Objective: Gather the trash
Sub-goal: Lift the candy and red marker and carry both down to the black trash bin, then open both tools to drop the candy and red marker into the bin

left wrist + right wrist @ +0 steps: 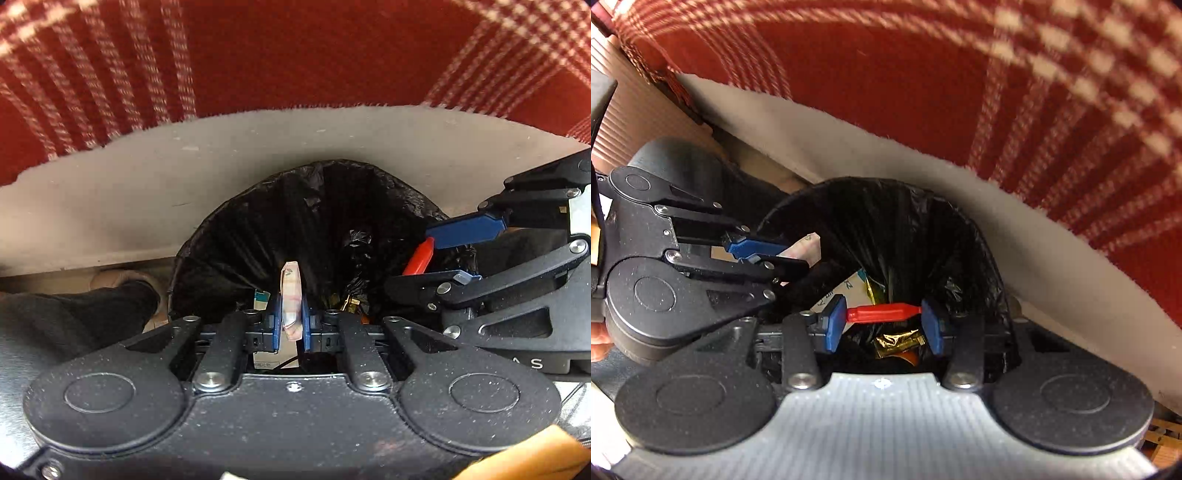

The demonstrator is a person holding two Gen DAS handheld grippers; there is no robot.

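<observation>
A bin lined with a black bag (295, 221) stands on the floor below both grippers. My left gripper (291, 314) is shut on a folded pale paper wrapper (291, 295), held on edge over the bin's mouth. My right gripper (884, 321) is shut on a small red plastic piece (882, 314), clamped end to end between its blue pads, also over the bin (905, 229). The left wrist view shows the right gripper (439, 258) with the red piece (419, 260) at the right. The left gripper (768, 254) appears at the left of the right wrist view. Gold foil (897, 341) and printed paper (846, 291) lie inside the bag.
A red and white plaid blanket (295, 51) with a pale fleece edge (258, 147) hangs just behind the bin. A person's dark trouser leg and light shoe (122, 284) stand left of the bin. A ribbed beige surface (631, 110) lies at the far left.
</observation>
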